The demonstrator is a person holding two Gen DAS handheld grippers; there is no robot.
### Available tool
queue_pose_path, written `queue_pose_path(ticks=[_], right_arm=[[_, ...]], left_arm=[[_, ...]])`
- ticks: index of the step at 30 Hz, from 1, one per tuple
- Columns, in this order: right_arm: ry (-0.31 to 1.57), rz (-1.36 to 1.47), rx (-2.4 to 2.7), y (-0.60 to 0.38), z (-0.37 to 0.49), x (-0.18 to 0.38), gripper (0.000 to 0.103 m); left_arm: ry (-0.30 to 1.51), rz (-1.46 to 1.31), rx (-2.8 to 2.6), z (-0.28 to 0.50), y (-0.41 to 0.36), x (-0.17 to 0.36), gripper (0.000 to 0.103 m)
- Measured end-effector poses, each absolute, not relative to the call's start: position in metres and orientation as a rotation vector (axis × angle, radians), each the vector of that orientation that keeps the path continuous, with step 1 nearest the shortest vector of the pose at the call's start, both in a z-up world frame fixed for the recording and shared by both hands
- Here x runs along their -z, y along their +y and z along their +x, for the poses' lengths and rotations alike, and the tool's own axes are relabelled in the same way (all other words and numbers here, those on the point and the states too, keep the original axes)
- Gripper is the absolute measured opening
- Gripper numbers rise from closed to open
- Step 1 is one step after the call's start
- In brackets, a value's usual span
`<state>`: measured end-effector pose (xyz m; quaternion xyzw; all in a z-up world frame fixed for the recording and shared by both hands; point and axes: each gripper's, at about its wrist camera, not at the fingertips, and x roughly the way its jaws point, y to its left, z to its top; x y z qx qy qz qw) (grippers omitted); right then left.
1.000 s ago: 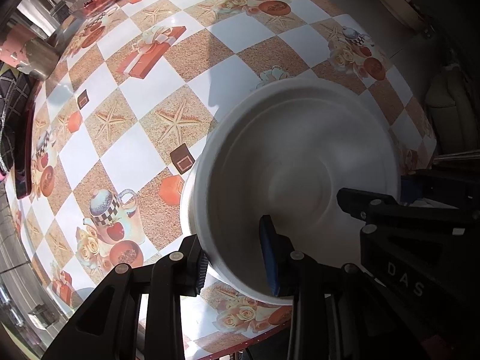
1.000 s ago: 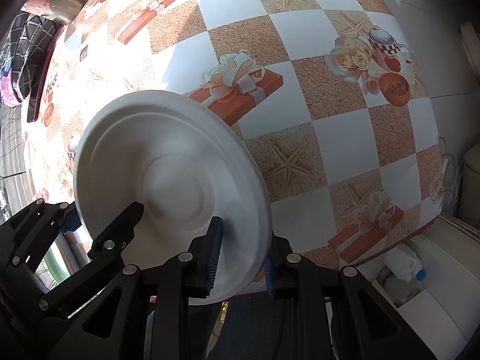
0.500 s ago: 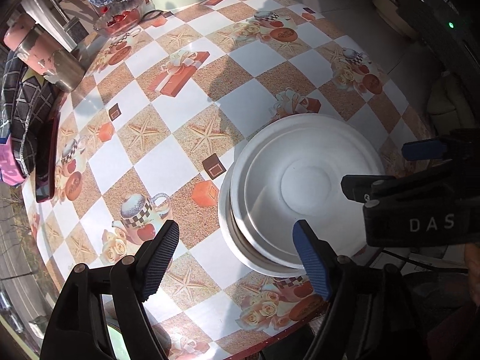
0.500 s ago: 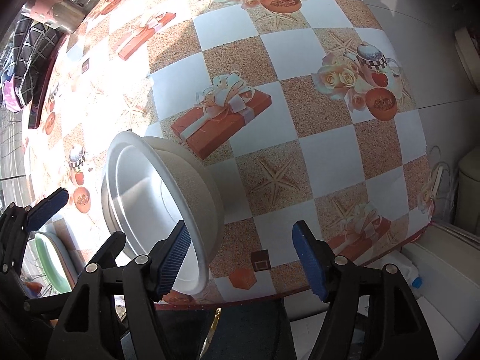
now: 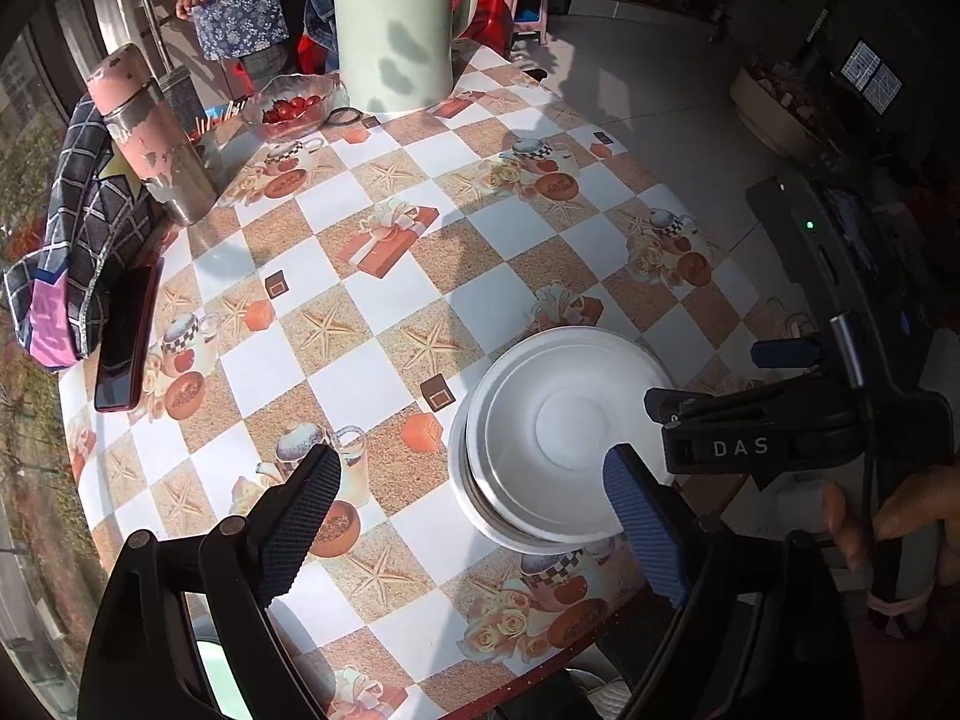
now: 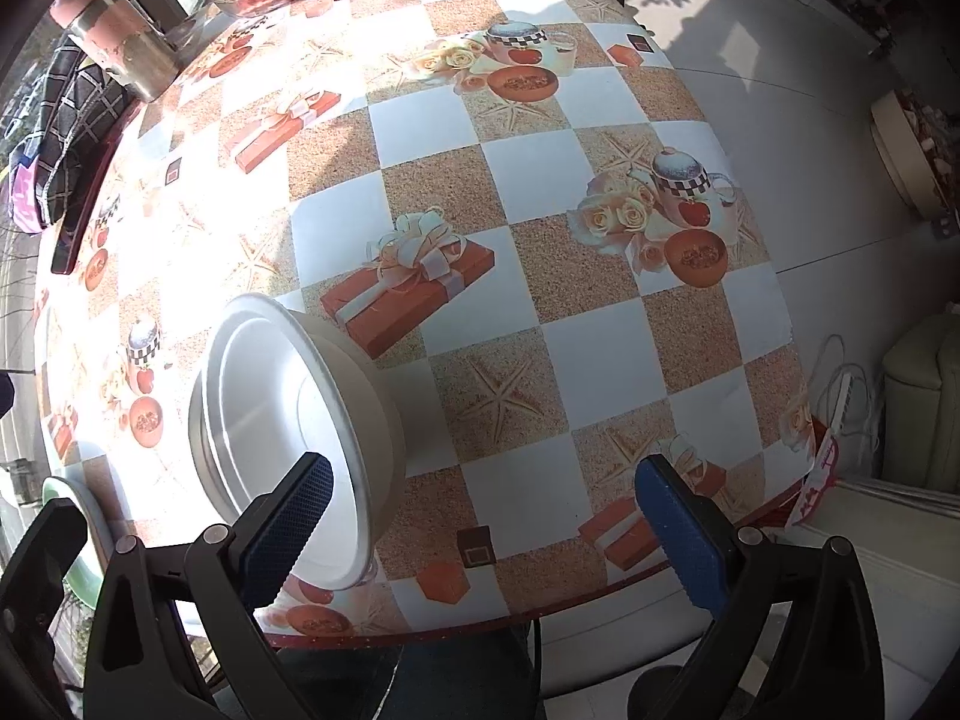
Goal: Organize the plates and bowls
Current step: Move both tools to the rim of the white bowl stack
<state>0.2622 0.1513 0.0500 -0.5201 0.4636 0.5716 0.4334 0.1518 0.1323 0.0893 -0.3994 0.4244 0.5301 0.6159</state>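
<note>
Left tongs (image 5: 474,525): opening, nothing between the pads, above the stack.
Right tongs (image 6: 480,531): opening, empty, beside the stack.
Stack: plate (image 5: 555,432) nested in a bowl (image 6: 369,396), on the bench (image 5: 372,312) near its front edge.
Kettle (image 5: 393,21): far side of the bench from the stack.

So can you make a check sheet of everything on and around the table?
Surface: round table under a checked cloth with starfish and gift prints.
Job's things: white plate resting in a white bowl, near the table's edge.
Clutter: kettle, glass bowl of tomatoes, pink flask, checked cloth, dark phone.
Grippers: left gripper and right gripper, jaws opening, nothing between them, above the stack.
Cables: white cord on the floor.
Surroundings: tiled floor, a person standing behind the table.
</note>
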Motion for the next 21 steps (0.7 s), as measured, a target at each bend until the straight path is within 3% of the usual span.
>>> queue_pose_path(ticks=[1,21], right_arm=[[1.156,-1.291,-1.418,0.153,0.262,-0.048,0.101],[1.186,-1.399,-1.374,0.142,0.248,-0.027,0.101]], left_arm=[[0.970,-0.930,-1.221,0.150,0.131,-0.089,0.103],[1.140,-1.133,-1.249,0.122,0.116,-0.046,0.103]])
